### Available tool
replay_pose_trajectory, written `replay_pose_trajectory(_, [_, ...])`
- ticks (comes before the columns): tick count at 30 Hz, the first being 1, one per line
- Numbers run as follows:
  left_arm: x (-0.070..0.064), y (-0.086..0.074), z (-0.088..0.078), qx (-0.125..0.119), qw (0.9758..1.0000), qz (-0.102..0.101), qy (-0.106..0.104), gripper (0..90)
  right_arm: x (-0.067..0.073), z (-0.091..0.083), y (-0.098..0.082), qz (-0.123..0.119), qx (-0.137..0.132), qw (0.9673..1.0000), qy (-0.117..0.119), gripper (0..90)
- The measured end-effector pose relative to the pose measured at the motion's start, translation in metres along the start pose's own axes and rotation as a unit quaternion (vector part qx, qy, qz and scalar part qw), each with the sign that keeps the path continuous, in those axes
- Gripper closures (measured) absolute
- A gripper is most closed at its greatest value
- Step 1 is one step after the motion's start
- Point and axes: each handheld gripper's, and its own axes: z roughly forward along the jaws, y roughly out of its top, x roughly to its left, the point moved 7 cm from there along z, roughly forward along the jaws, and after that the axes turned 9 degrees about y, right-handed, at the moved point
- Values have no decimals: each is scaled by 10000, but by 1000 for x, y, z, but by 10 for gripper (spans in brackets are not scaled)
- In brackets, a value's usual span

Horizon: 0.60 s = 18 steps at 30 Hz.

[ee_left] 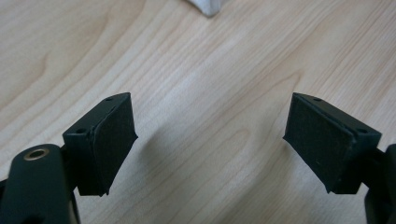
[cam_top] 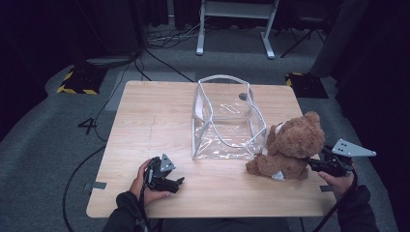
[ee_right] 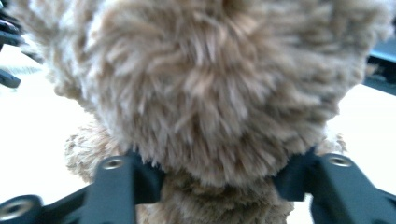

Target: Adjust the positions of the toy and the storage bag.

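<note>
The teddy bear (cam_top: 290, 147) is sitting on the table (cam_top: 145, 121) at about four o'clock, leaning against the near right corner of the clear plastic bag (cam_top: 227, 121). The right gripper (cam_top: 313, 166) is reaching in from the bear's four o'clock, and its jaws are standing either side of the fur with the bear (ee_right: 210, 93) between them; whether the pads are pressing, I cannot tell. At seven o'clock, the left gripper (ee_left: 210, 140) is hanging released over bare wood, jaws wide apart.
</note>
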Motion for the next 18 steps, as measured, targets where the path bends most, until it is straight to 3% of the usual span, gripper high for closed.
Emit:
replay_pose_trajectory(7, [2, -4, 2, -56, 9997, -158, -178, 160, -4, 10, 4, 525, -30, 9986, -70, 134])
replay_pose_trajectory(14, [3, -5, 3, -120, 9994, -238, -213, 149, -2, 26, 5, 746, -34, 9961, -476, 81])
replay_pose_trajectory(18, [5, -6, 4, -129, 9993, -296, -176, 140, 0, 33, 4, 721, 0, 9956, -594, 106])
